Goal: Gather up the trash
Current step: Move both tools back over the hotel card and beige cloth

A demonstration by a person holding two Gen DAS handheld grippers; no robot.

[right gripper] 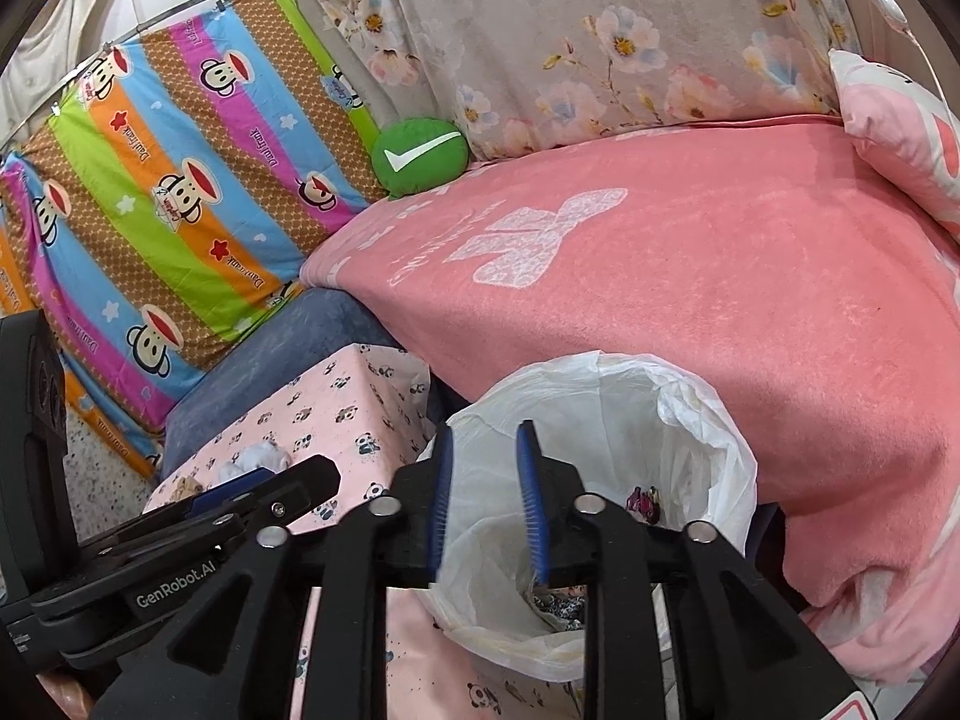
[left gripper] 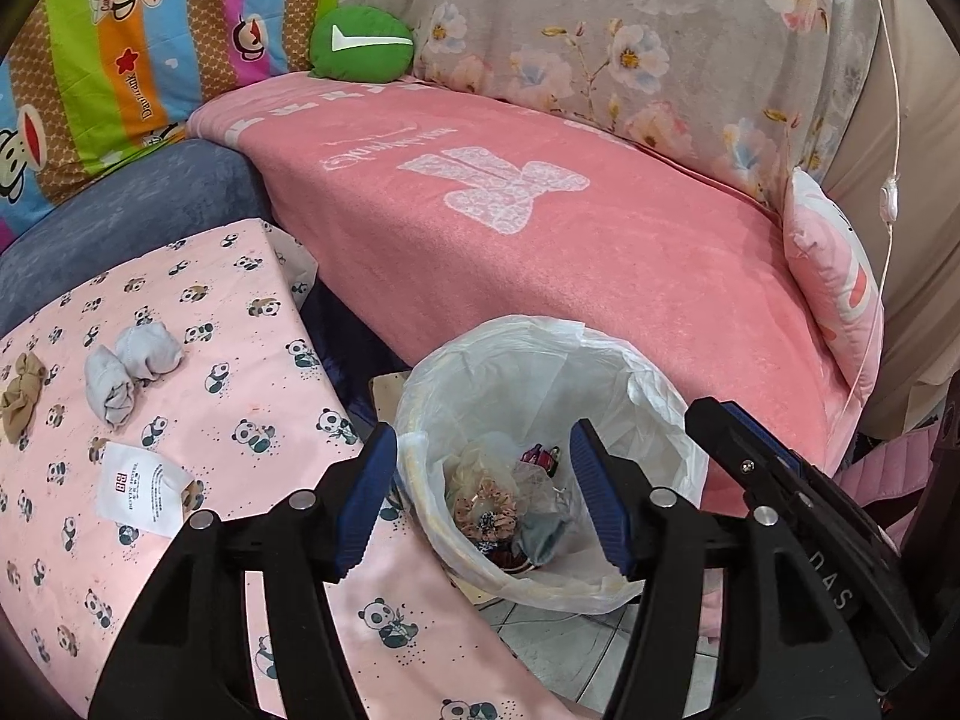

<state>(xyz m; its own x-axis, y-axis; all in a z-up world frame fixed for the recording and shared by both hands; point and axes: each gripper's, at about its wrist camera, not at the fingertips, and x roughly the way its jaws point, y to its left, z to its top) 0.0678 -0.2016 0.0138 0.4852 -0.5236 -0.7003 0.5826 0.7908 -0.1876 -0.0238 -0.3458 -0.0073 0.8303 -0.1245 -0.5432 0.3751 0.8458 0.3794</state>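
A round bin lined with a white plastic bag (left gripper: 600, 372) stands on the floor between the table and the sofa; it shows in the right wrist view too (right gripper: 690, 420). Crumpled wrappers and scraps (left gripper: 510, 498) lie in its bottom. My left gripper (left gripper: 483, 501) is open and empty above the bin's mouth. My right gripper (right gripper: 487, 501) is open with a narrower gap, empty, over the bin's near rim. On the panda-print table (left gripper: 240, 360) lie two grey wads (left gripper: 129, 372), a brown crumpled piece (left gripper: 21, 390) and a white paper tag (left gripper: 141, 489).
A pink-covered sofa seat (left gripper: 540, 252) runs behind the bin, with a floral back cover (left gripper: 600, 30), a green cushion (left gripper: 360, 45) and a pink pillow (left gripper: 840, 282). A striped cartoon sheet (right gripper: 180, 180) hangs at the left. A white cord (left gripper: 888, 192) dangles at the right.
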